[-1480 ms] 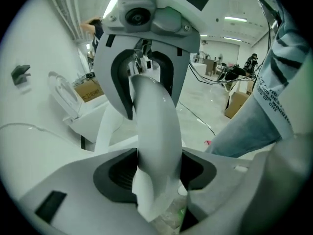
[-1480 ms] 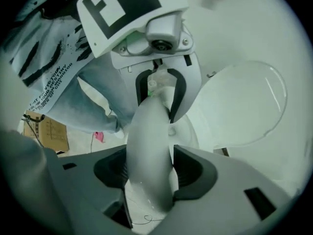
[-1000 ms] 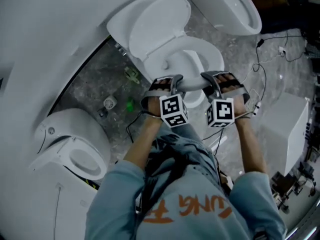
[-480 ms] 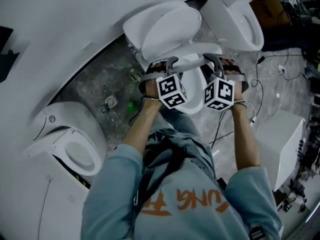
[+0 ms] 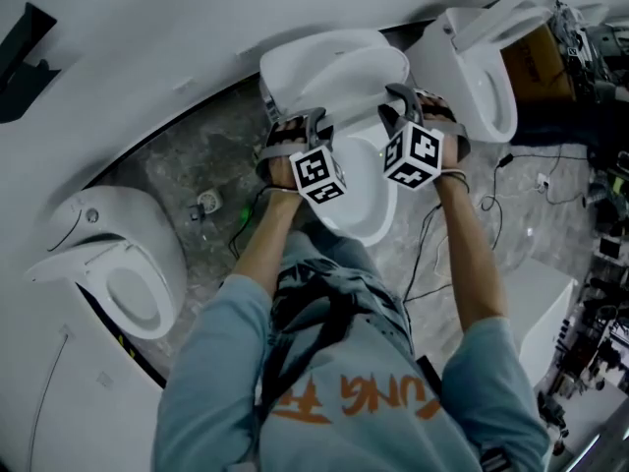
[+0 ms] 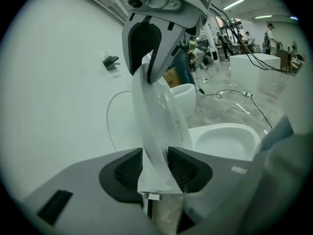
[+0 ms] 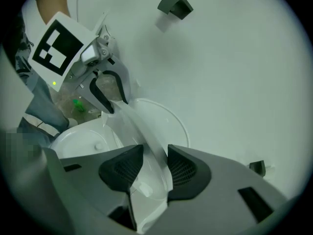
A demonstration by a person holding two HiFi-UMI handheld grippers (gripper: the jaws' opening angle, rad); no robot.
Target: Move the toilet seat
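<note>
The toilet seat (image 6: 155,116) stands tipped up off the toilet bowl (image 5: 360,200). Its front rim is raised high above the bowl and leans back toward the lid (image 7: 168,119) behind the bowl. The left gripper (image 5: 298,126) clamps the rim above the bowl's left side. Its jaws have just been closing, and the pads now press the thin white edge from both sides. The right gripper (image 5: 405,101) grips the same rim above the bowl's right side, its jaws narrowed to the rim's thickness with the edge pinched between the pads. Each gripper shows in the other's view at the far end of the rim.

A white wall (image 5: 147,37) rises behind the bowl. A second toilet (image 5: 482,57) stands just right of the bowl and a third toilet (image 5: 118,273) stands well to its left, both on the mottled grey floor (image 5: 187,165). Cables (image 5: 429,234) trail over the floor right of the bowl.
</note>
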